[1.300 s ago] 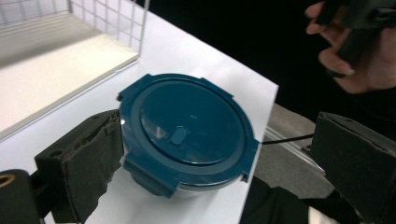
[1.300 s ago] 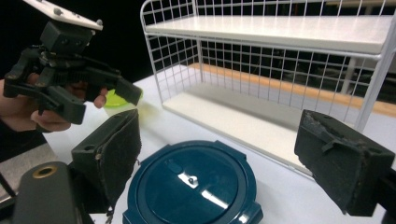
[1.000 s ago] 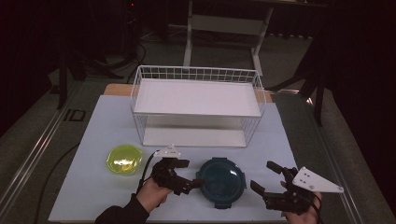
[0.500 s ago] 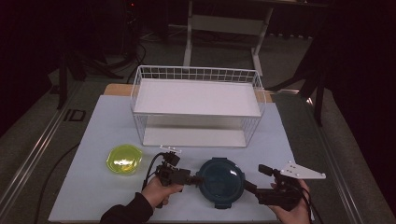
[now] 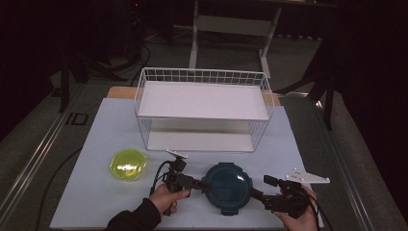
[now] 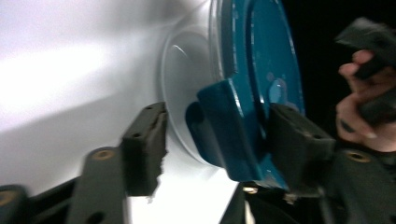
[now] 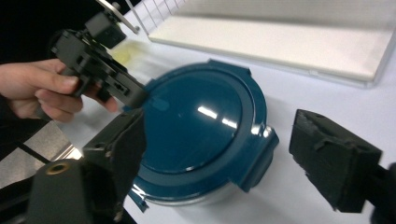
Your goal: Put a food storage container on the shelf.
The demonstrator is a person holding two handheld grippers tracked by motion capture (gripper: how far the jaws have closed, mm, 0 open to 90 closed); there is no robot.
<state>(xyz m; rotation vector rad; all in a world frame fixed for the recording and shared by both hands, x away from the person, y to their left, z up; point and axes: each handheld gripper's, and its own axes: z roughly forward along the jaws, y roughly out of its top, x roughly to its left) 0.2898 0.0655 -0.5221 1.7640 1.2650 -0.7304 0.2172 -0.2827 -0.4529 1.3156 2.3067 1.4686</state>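
Observation:
A round container with a dark blue clip lid (image 5: 227, 187) (image 7: 201, 126) sits on the white mat near the front edge. My left gripper (image 5: 204, 184) (image 6: 222, 144) is at its left rim. Its jaws stand open on either side of one blue lid tab (image 6: 229, 130), with the right jaw close against it. My right gripper (image 5: 262, 188) (image 7: 224, 154) comes in from the container's right side. It is wide open, and another lid tab (image 7: 259, 158) lies between its jaws. The right gripper view also takes in the left gripper (image 7: 93, 51) and its hand across the lid.
A white wire basket (image 5: 202, 108) (image 7: 280, 37) with a shelf stands behind the container at mid-table. A yellow-green bowl (image 5: 128, 163) lies left of my left hand. The white mat (image 5: 96, 192) covers the table, with dark floor around it.
My right gripper has dropped and moved left, so its jaws now reach the container's right rim. The left gripper has edged right onto the left lid tab. The container has stayed put.

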